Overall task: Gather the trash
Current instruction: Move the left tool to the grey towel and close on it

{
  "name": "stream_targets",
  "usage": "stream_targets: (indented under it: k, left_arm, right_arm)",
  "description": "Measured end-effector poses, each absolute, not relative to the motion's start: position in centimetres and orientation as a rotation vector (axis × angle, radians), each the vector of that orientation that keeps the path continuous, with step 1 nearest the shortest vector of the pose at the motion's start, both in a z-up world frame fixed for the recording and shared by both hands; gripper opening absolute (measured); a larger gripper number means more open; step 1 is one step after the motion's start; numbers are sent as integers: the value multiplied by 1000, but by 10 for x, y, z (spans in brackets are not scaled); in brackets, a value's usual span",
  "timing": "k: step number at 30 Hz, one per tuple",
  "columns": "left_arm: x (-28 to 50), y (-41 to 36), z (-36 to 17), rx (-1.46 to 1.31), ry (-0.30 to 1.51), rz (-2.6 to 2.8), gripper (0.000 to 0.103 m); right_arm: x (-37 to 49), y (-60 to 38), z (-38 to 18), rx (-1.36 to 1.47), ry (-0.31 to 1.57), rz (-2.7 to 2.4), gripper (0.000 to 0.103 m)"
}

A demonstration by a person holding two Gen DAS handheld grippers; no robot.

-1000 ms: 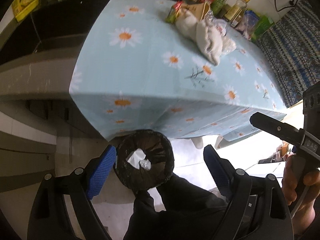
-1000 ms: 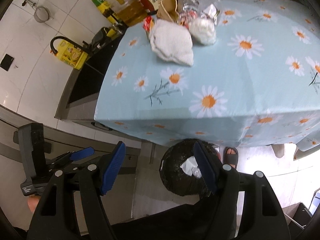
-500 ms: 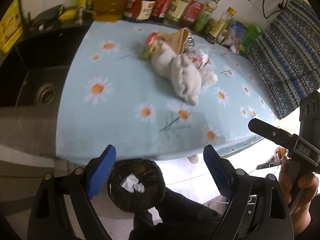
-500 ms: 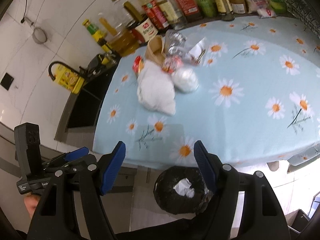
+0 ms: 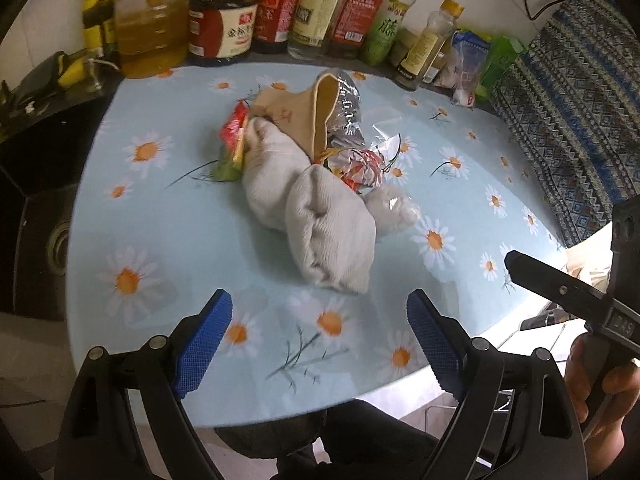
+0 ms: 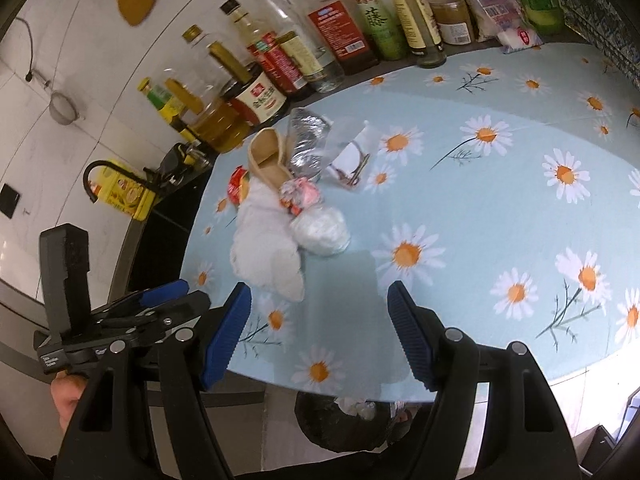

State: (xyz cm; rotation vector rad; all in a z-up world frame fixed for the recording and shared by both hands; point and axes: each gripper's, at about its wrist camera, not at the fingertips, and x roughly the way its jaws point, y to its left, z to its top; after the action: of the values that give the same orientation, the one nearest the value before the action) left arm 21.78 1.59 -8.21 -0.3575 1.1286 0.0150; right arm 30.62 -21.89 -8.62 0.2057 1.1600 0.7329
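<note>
Grippers (image 5: 316, 336) risen; trash (image 5: 308, 168) (lengthwise away).

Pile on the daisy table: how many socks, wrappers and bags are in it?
White socks: 2
Tan sock: 1
Red wrappers: 2
Silver bag: 1
Clear bags: 2
Total: 8

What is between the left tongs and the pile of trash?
Only bare daisy tablecloth, seen in the left wrist view. The open left tongs hover just short of the grey sock at the pile's near end.
</note>
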Motion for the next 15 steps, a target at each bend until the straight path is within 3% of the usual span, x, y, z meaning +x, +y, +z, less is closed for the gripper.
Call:
stream_targets:
  k: [15]
  left_arm:
    - [270,17,-116,-376,1186,25,85]
  right_arm:
    - [346,-217,-108,216,1214,742,70]
